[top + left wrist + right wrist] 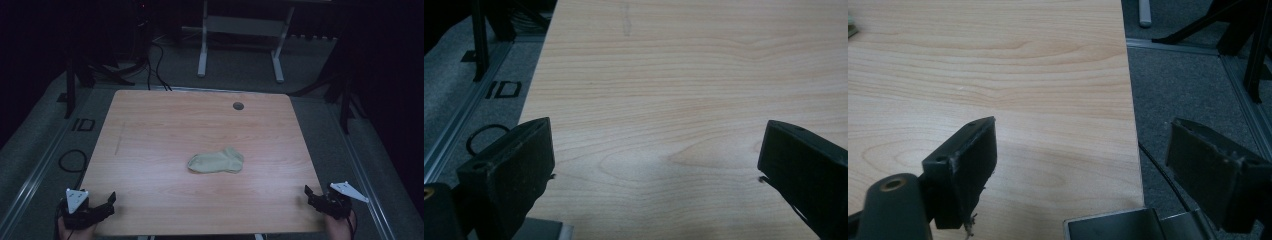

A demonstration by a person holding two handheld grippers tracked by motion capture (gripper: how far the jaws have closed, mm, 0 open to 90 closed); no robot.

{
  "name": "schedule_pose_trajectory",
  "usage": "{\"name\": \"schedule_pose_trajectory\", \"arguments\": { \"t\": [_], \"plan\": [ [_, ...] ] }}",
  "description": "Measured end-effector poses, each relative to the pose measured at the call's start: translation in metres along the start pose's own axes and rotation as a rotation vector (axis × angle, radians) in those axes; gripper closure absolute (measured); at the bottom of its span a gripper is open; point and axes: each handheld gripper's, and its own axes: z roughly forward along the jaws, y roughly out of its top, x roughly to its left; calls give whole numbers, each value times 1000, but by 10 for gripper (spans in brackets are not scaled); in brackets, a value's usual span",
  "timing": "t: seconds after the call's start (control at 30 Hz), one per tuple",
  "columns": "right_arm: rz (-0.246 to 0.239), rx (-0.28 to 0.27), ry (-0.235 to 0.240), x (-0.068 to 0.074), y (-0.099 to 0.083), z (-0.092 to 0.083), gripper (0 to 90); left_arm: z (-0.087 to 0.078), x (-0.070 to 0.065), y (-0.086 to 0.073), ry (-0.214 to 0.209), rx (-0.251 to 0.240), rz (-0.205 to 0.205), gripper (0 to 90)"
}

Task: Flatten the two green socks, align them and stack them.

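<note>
- Sock (216,162) lies flat mid-desk (150,130), well apart from both grippers.
- Left gripper (97,207) and right gripper (316,197): my jaws open, empty, at the near corners.
- Risk: a shallow pinch may drag the sock or catch one layer.

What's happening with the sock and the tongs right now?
Left tongs open, right tongs open, both at the near corners. Sock flat mid-table, untouched. Nothing in the way.

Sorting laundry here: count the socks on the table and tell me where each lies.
1. A pale sock lies flat near the middle of the wooden table, slightly toward the person's edge, apart from both grippers. A second could hide beneath it; I cannot tell.
</note>
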Motion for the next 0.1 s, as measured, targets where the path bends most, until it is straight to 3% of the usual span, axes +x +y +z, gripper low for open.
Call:
{"name": "schedule_pose_trajectory", "arguments": {
  "t": [0.1],
  "plan": [
    [8, 3, -1, -1, 0, 0, 132, 1, -1, -1, 1, 9, 6, 19]
  ]
}}
